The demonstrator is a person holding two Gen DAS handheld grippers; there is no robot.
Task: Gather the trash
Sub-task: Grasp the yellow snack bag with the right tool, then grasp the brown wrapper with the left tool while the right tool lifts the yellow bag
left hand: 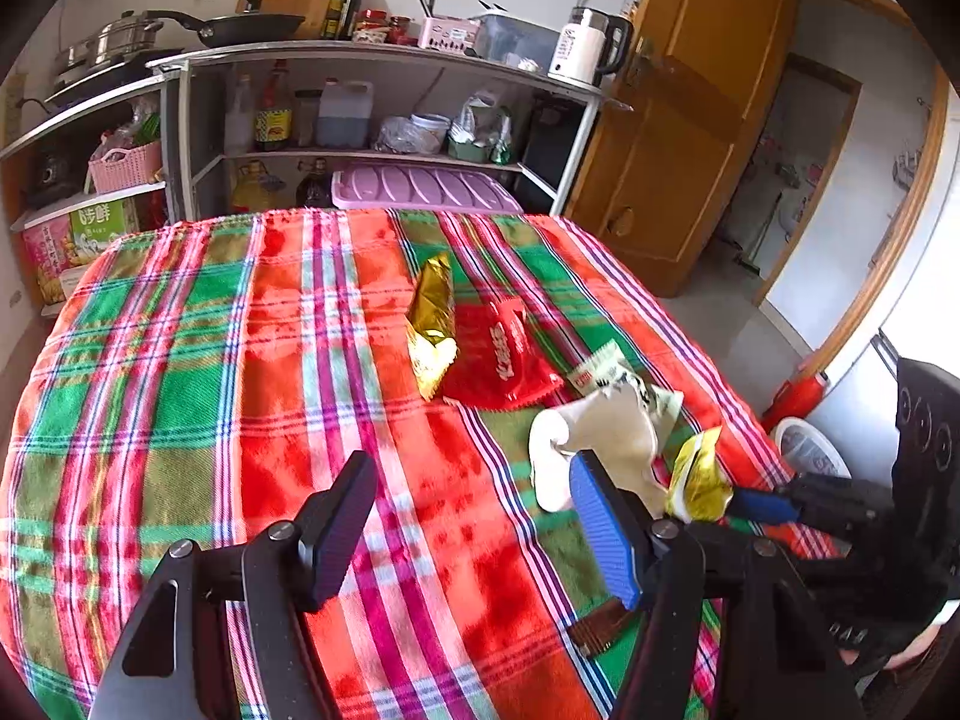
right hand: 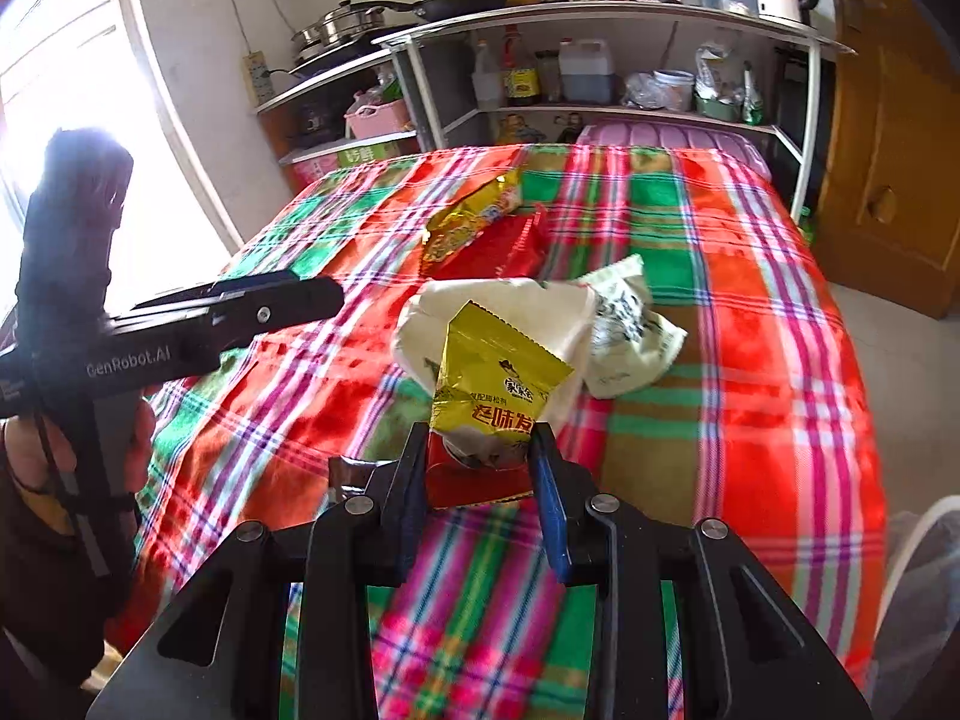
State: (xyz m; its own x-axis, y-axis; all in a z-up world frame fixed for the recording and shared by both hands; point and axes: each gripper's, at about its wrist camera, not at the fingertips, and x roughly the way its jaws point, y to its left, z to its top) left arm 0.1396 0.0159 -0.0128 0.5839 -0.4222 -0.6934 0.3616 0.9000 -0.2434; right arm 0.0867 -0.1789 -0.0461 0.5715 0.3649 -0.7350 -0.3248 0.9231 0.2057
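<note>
My right gripper (right hand: 477, 468) is shut on a small yellow snack packet (right hand: 498, 372) and holds it above the plaid tablecloth (right hand: 750, 330); the packet (left hand: 699, 477) also shows in the left wrist view, at the right gripper's tip. My left gripper (left hand: 474, 525) is open and empty over the cloth. On the table lie a white crumpled wrapper (left hand: 600, 438), a green-white printed bag (left hand: 618, 372), a red packet (left hand: 501, 360), a gold packet (left hand: 432, 318) and a small brown wrapper (left hand: 600, 627) near my left gripper's right finger.
A white bin (left hand: 807, 450) stands on the floor off the table's right edge, with a red object (left hand: 795, 399) beside it. Behind the table stand a metal shelf (left hand: 372, 54) with pans, bottles and a kettle, and a purple lid (left hand: 420, 189). A wooden door (left hand: 672, 138) is at the right.
</note>
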